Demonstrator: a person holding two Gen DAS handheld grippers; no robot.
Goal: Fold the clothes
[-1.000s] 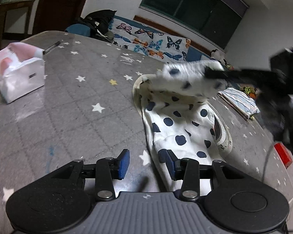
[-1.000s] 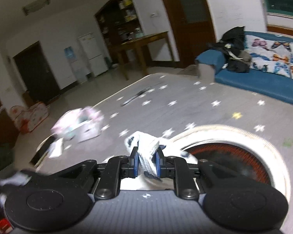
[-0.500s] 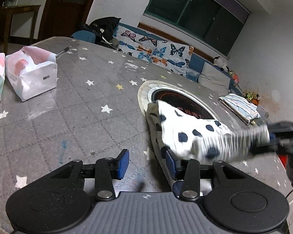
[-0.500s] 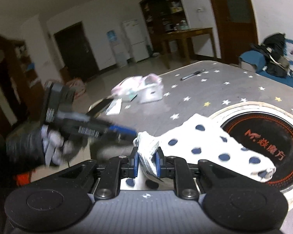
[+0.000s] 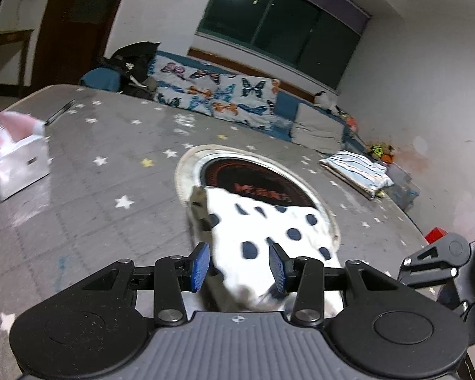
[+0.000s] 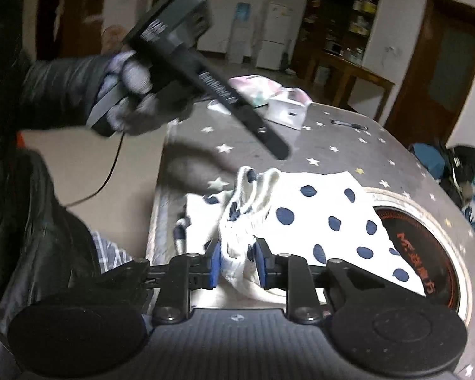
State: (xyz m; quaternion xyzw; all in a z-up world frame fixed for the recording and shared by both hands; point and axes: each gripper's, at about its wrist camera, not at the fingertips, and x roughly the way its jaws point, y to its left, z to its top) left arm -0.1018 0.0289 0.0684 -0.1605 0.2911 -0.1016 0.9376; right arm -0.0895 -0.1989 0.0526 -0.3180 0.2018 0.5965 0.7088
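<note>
A white garment with dark blue dots lies on the grey star-patterned table, partly over a round hob plate. My right gripper is at the garment's bunched ribbed hem. Its jaws are opening, and the cloth still fills the gap and touches both pads. My left gripper hovers open just above the same garment, with cloth seen between its blue pads but not pinched. In the right wrist view a gloved hand holds the left gripper above the table's near corner.
A white bag and a pen sit at the table's far left. A folded striped cloth lies far right, a red object at the right edge. A butterfly-patterned sofa stands behind.
My right gripper has carried the hem from above the far side across the garment to the near table edge, rolling as it went. The left gripper has risen slightly and kept its opening.
</note>
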